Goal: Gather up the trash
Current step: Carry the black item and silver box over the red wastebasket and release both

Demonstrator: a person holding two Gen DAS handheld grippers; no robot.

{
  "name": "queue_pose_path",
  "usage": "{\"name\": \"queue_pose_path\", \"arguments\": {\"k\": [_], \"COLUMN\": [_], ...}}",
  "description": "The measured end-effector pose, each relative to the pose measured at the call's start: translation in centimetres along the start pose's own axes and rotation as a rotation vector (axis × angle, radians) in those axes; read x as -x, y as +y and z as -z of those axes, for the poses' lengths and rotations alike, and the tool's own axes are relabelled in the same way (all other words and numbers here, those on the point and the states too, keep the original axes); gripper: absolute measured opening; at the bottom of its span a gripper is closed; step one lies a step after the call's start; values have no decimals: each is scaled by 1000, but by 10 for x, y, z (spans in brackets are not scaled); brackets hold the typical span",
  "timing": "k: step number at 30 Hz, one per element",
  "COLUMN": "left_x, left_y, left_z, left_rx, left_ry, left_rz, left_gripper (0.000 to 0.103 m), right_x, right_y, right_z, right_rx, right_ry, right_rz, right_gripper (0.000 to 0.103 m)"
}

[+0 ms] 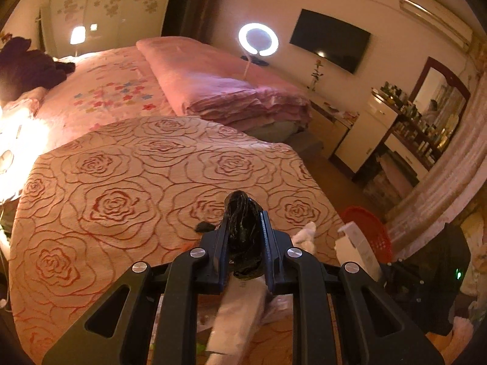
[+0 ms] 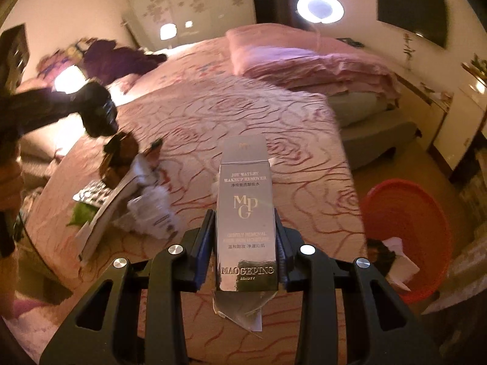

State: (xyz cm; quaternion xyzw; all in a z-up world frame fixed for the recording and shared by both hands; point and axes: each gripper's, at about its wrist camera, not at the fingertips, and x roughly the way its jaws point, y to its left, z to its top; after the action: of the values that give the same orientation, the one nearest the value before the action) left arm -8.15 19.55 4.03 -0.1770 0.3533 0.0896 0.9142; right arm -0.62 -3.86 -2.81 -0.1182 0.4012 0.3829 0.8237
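My left gripper (image 1: 245, 213) is shut on a crumpled black plastic wrapper (image 1: 245, 228) and holds it above the rose-patterned blanket (image 1: 121, 182); it also shows in the right wrist view (image 2: 100, 112) at the left. My right gripper (image 2: 245, 213) is shut on a silver makeup remover box (image 2: 246, 213), held upright over the blanket, left of the red trash basket (image 2: 408, 231). The box and the basket also show in the left wrist view, the box (image 1: 359, 243) in front of the basket (image 1: 371, 228). More trash lies on the blanket: crumpled white paper (image 2: 152, 206), a flat box (image 2: 103, 219), a brown wrapper (image 2: 118, 158).
A folded pink quilt (image 1: 228, 88) lies on the bed beyond the blanket. A ring light (image 1: 258, 39), a wall TV (image 1: 330, 41) and a dresser with bottles and mirror (image 1: 426, 121) stand at the right. The basket holds white paper (image 2: 398, 261). White tissue (image 1: 304, 237) lies near the blanket edge.
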Motion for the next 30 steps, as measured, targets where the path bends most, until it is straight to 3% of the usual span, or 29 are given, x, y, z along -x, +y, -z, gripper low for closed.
{"name": "queue_pose_path", "arguments": {"k": [30], "left_x": [-68], "left_y": [-141], "left_z": [-8], "left_rx": [-194], "left_ry": [86], "left_rz": [203], "left_gripper": [17], "right_x": [53], "right_y": [-116], "right_z": [9], "right_rx": [-301], "right_ry": [-119], "right_rz": [223], "right_gripper": [34]}}
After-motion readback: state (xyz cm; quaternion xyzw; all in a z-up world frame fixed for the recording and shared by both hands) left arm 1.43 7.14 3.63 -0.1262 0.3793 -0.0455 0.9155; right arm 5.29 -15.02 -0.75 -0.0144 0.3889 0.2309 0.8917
